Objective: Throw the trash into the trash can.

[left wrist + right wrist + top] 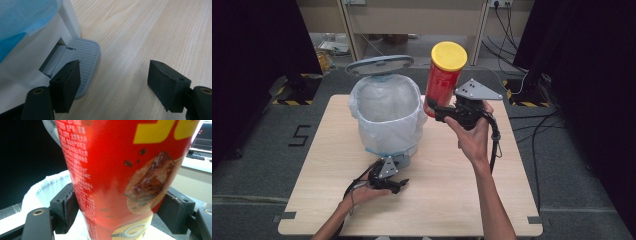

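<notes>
- The left gripper (398, 184), jaws spread wide, is pressing the pedal (83, 63); the bin's lid (379, 65) is standing open.
- The right gripper (438, 111) is clamping the red canister (443, 80), hovering at the bin's (387, 117) three o'clock; dropping it in is likely still pending.

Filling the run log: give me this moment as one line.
left gripper: open, one jaw on the bin pedal | lid: up | right gripper: shut on red can, held beside the bin
</notes>
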{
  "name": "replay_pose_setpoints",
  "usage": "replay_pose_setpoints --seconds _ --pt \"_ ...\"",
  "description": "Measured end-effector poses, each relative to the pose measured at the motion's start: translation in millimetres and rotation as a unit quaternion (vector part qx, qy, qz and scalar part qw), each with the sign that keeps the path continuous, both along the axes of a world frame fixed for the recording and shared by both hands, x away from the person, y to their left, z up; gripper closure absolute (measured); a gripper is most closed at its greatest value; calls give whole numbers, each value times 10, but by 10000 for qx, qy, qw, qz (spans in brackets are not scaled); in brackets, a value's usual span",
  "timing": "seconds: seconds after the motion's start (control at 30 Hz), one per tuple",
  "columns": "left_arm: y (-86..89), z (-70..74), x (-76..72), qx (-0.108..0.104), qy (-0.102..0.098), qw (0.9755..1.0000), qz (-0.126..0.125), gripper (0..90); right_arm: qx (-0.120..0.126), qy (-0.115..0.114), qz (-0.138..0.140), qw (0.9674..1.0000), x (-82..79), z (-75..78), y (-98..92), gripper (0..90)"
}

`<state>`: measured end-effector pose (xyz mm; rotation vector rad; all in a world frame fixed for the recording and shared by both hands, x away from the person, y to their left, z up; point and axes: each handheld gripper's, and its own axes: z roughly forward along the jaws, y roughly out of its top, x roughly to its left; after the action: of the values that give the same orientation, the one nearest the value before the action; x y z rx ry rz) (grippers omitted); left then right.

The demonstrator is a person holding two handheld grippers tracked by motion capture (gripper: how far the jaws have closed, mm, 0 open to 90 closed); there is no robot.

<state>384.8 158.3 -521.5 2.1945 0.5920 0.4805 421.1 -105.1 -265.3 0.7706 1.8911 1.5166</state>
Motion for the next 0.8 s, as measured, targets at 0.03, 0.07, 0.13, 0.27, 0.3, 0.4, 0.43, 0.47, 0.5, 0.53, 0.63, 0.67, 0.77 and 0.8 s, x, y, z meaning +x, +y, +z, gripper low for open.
replay_pose_setpoints --seconds 0.03,0.07,0.13,0.27,0.3,0.4,0.43,0.47,0.5,0.53,0.63,0.67,0.77,0.8 --pt "0 0 0 0 -1 10000 0 258 0 0 0 10000 0 0 0 250" --pt "-1 0 0 -1 -3 10000 4 258 -5 4 41 10000 7 23 55 250" --pt "-1 0 0 -1 -2 10000 4 258 -24 -9 78 10000 17 40 102 250" --pt "-1 0 0 -1 -3 10000 4 258 -28 -16 157 9999 47 70 203 250" --pt "0 0 0 -1 -1 10000 2 258 -12 -8 177 9998 50 77 228 250" --pt "0 0 0 -1 -6 10000 0 258 10 -22 239 9997 61 101 301 250" --pt "1 1 1 20 -7 10000 -3 258 8 -35 254 9997 71 106 325 250" --pt "1 1 1 20 -7 10000 -3 258 7 -16 282 9996 79 113 360 250" --pt "1 1 1 20 -6 10000 -4 258 7 -16 282 9996 79 113 360 250" --pt "4 2 3 17 -5 10000 -14 258 -8 -14 321 9995 88 126 409 250" --pt "2 2 1 22 -6 10000 -7 258 5 10 392 9992 112 128 499 250" --pt "3 2 2 25 -6 10000 -11 258 -19 11 409 9992 118 127 521 250" --pt "5 2 3 25 -7 10000 -16 258 -53 18 455 9990 133 123 577 250" --pt "4 2 2 23 -4 10000 -16 258 -45 29 471 9989 142 116 600 250"
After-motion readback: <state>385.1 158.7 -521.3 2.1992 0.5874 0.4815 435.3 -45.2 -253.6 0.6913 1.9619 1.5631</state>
